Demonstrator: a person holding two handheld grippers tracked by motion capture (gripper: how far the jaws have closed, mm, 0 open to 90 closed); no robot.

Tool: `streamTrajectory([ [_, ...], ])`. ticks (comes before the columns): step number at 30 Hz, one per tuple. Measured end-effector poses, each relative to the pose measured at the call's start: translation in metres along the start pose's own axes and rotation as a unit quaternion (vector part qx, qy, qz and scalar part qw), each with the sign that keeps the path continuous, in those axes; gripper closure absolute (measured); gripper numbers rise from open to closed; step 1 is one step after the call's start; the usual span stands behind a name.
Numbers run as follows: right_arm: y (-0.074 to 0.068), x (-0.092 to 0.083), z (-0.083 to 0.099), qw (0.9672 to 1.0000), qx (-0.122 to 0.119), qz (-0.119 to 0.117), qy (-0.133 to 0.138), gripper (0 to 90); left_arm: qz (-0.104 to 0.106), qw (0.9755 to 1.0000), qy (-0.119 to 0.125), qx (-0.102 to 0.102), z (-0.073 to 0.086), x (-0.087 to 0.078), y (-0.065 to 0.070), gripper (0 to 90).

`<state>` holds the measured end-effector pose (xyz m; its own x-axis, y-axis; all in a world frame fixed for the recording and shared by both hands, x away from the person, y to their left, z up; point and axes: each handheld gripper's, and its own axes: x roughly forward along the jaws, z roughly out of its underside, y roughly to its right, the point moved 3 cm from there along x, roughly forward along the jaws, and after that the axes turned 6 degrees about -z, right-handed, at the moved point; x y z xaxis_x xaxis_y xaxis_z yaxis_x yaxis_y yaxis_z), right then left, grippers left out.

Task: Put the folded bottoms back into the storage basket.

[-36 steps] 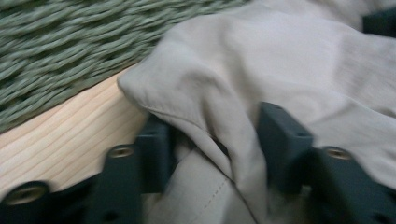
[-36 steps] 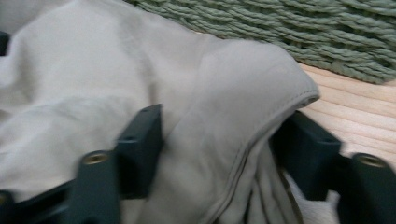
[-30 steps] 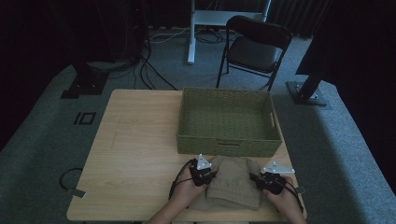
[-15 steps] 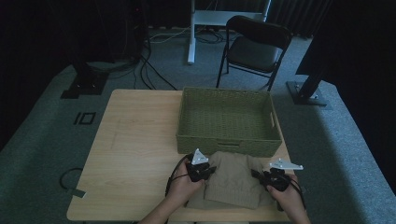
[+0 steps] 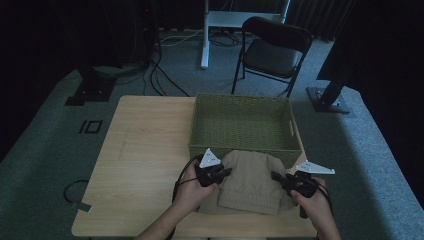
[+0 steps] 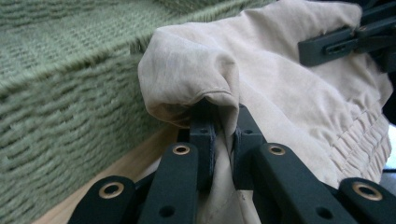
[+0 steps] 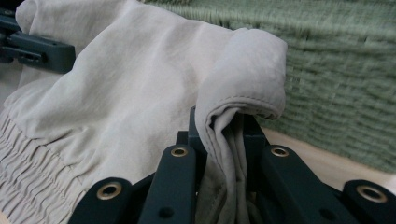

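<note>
A folded beige garment [image 5: 250,181] with an elastic hem hangs lifted between both grippers, just in front of the green woven basket [image 5: 245,125]. My left gripper [image 5: 227,172] is shut on the garment's left edge; in the left gripper view the cloth [image 6: 261,88] bunches over the closed jaws [image 6: 223,135]. My right gripper [image 5: 276,176] is shut on the right edge; the right gripper view has a fold of cloth [image 7: 140,79] pinched between its jaws [image 7: 223,135]. The garment's far edge reaches up near the basket's front rim.
The light wooden table [image 5: 145,150] has bare room on its left half. A black folding chair [image 5: 275,50] stands behind the table. A white desk leg [image 5: 205,35], cables and dark stand bases [image 5: 330,100] sit on the grey carpet.
Both grippers have risen with the garment, lifting it off the table toward the basket's front wall. The cloth now hangs spread wider between them.
</note>
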<state>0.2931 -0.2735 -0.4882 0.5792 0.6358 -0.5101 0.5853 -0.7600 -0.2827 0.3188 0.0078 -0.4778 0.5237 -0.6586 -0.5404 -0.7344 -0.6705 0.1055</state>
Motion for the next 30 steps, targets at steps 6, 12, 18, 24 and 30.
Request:
streamTrajectory([
  [6,-0.003,-0.004,-0.017,0.9999,-0.013,0.002,0.007,80.7,-0.003,1.0000,0.007,0.005,-0.011,-0.005,-0.005,83.8],
  [12,-0.003,-0.006,-0.038,0.9996,-0.015,-0.002,0.022,80.8,-0.008,0.9997,0.015,0.014,-0.033,-0.012,-0.014,83.7],
  [18,-0.003,-0.008,-0.066,0.9989,-0.025,-0.002,0.040,80.8,-0.019,0.9990,0.032,0.024,-0.059,-0.019,-0.023,83.7],
  [24,0.000,-0.009,-0.097,0.9982,-0.033,0.000,0.051,80.8,-0.026,0.9977,0.053,0.032,-0.086,-0.025,-0.032,83.7],
  [30,0.010,-0.006,-0.127,0.9976,-0.027,0.002,0.064,80.8,-0.027,0.9968,0.066,0.036,-0.111,-0.025,-0.045,83.7],
])
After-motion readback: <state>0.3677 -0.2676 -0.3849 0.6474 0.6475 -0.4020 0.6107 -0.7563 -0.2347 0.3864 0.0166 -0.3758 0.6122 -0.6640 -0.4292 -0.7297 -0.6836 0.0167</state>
